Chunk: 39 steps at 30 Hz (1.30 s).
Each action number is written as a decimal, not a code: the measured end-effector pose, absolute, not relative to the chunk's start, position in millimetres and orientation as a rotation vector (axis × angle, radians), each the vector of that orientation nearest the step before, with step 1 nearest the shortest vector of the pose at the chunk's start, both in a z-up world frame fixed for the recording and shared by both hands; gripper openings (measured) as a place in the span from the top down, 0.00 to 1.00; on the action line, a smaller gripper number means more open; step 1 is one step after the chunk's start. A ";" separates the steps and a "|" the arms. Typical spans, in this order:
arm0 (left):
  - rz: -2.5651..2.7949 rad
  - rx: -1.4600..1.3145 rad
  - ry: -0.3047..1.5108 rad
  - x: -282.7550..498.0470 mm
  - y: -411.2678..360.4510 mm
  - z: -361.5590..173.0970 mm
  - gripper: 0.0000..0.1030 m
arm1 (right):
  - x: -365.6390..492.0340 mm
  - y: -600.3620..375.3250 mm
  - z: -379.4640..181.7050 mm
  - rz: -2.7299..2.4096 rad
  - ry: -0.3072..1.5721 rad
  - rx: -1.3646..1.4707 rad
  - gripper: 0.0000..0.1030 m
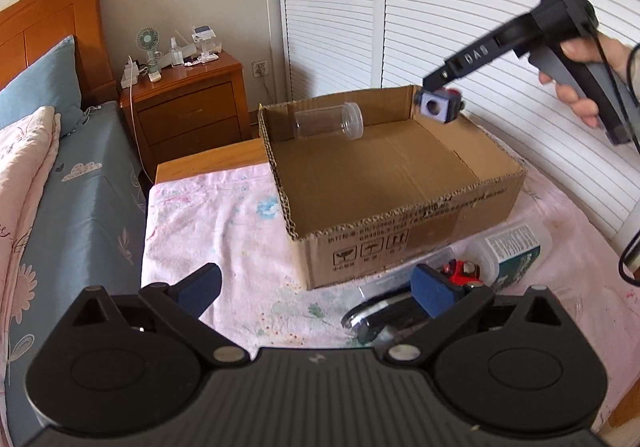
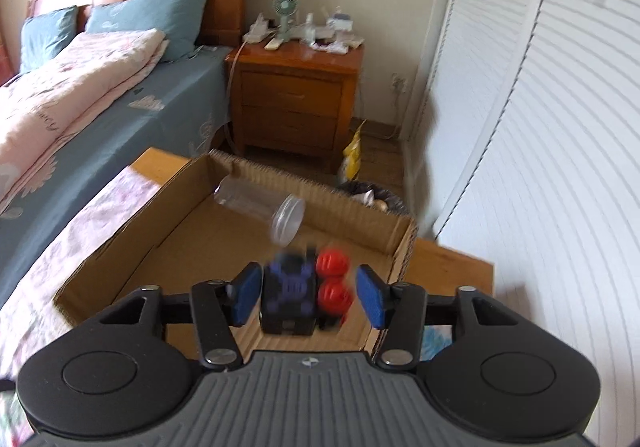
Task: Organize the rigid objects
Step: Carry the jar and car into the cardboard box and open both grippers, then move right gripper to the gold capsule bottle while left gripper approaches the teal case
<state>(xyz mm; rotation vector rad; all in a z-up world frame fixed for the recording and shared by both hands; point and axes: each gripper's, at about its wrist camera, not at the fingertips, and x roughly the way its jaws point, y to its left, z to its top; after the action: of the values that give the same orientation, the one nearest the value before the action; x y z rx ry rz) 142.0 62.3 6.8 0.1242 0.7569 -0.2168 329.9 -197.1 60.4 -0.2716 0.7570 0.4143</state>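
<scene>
We read "DAS" in pale letters on black arm of right gripper [image 1: 439,103], seen from left wrist view. On near wall of cardboard box [image 1: 400,231] we see 3 boxed handling pictograms, printed lines above them too blurred for us to read. White-and-green label on plastic container [image 1: 508,255] beside box carries fine print we cannot make out. In right wrist view we find nothing readable.

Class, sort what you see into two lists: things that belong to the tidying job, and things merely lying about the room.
Job:
cardboard box
clear jar
black cube toy
white tub
red toy

Lying about:
nightstand
small fan
pillow
</scene>
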 end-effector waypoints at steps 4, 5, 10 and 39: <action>-0.237 0.091 0.794 136.6 65.7 -4.3 0.02 | 326.4 -202.3 64.4 0.384 0.706 -0.254 0.00; -0.244 0.078 0.803 136.2 66.8 -5.5 0.02 | 324.7 -204.5 64.6 0.395 0.718 -0.241 0.00; -0.259 0.041 0.843 133.0 67.8 -10.6 0.02 | 307.9 -212.8 61.0 0.381 0.734 -0.226 0.00; -0.155 0.117 0.790 67.7 66.4 -40.6 0.02 | 125.6 -185.3 -19.5 0.351 0.820 -0.277 0.00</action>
<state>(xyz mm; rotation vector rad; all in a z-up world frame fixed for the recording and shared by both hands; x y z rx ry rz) 67.7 66.4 -40.6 0.1169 0.7904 -0.1546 125.6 -185.3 -19.5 -0.2771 0.8196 0.3512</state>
